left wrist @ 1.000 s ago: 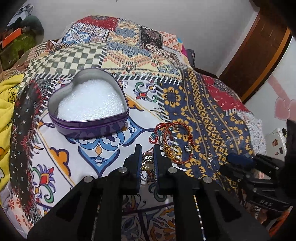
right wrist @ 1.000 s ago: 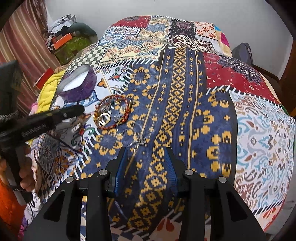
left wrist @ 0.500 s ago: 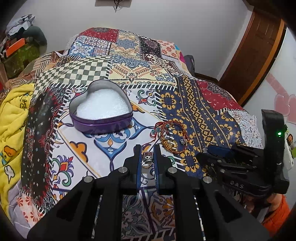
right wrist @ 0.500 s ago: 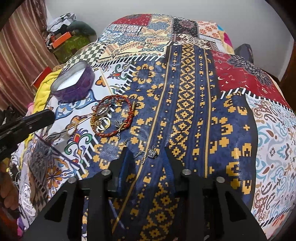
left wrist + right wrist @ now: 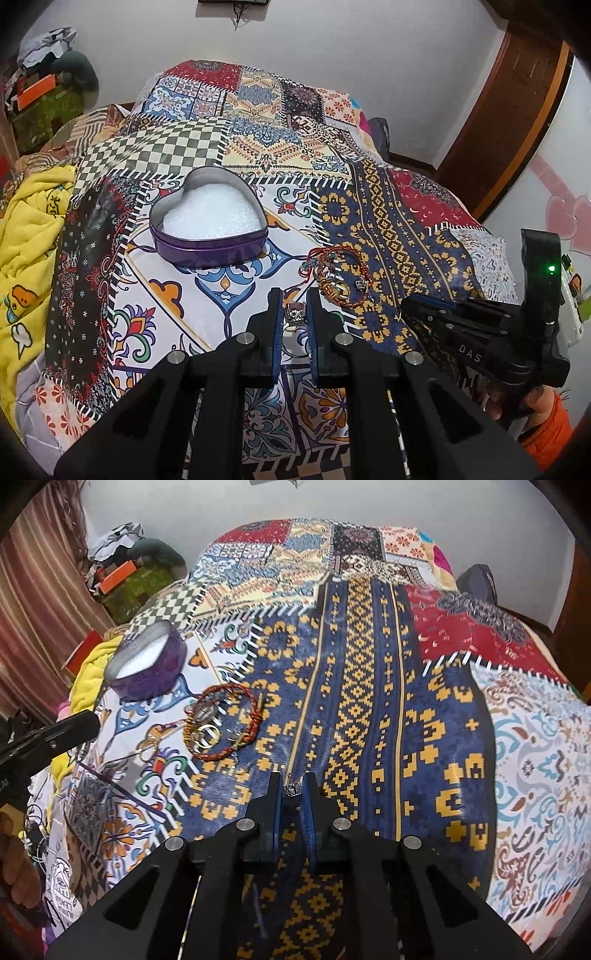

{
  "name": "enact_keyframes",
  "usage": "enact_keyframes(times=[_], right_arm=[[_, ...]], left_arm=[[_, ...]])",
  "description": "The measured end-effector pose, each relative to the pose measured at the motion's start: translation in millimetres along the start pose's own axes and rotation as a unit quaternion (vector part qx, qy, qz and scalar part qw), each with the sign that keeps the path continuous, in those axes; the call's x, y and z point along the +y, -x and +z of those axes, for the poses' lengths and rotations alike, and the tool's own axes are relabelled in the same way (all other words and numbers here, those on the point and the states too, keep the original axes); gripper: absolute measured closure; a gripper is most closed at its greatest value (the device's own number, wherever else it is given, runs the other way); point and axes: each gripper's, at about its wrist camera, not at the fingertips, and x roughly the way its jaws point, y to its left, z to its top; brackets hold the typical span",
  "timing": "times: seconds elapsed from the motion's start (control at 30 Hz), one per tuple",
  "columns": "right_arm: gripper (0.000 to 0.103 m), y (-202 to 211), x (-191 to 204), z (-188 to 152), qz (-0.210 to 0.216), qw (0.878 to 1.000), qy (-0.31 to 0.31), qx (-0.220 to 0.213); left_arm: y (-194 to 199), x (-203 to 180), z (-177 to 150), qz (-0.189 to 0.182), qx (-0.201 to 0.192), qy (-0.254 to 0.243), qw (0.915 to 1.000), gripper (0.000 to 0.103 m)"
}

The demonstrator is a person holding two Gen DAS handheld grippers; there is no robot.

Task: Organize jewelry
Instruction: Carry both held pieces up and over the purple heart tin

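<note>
**Two grippers, two small pieces of jewelry above a patchwork bed**

The left gripper [image 5: 294, 314] is pinched on a chunky silver ring [image 5: 295, 314], its blue-lined fingers [image 5: 276, 325] pressed against the ring's sides and holding it above the white floral panel of the patchwork bedspread [image 5: 207, 295]. Ahead and to the left of it sits an open purple heart-shaped tin [image 5: 208, 236], lined with white foam and holding no jewelry.

The right gripper [image 5: 293, 790] is closed down on a small silver charm [image 5: 293, 788], a crown-like piece caught between its fingertips over the blue and gold band of the bedspread. Whether the charm is clear of the cloth cannot be told from this view.

Between the tin and the two grippers lies a loose pile of jewelry [image 5: 341, 280]: red braided cord bracelets coiled around gold rings and small charms, resting where the white panel meets the blue one. In the right wrist view the same pile [image 5: 221, 725] sits just beside the tin [image 5: 147, 668], apart from it.

A yellow blanket [image 5: 29, 229] is bunched along the bed's left edge.
</note>
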Motion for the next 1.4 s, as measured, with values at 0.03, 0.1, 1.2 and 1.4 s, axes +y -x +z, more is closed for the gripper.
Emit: enact_keyframes(times=[0.03, 0.1, 1.2, 1.4], right_arm=[[0.094, 3, 2, 1, 0.001, 1.0, 0.002, -0.004], [0.094, 10, 7, 5, 0.003, 1.0, 0.005, -0.014], [0.094, 34, 122, 95, 0.082, 0.983, 0.096, -0.137], [0.094, 16, 130, 106, 0.089, 0.982, 0.109, -0.129]], left_arm=[[2, 0, 0, 0.0, -0.002, 0.0, 1.0, 0.093], [6, 0, 1, 0.002, -0.007, 0.0, 1.0, 0.093], [46, 50, 43, 0.044, -0.103, 0.009, 0.9937, 0.093], [17, 64, 46, 0.039, -0.079, 0.027, 0.9958, 0.093]])
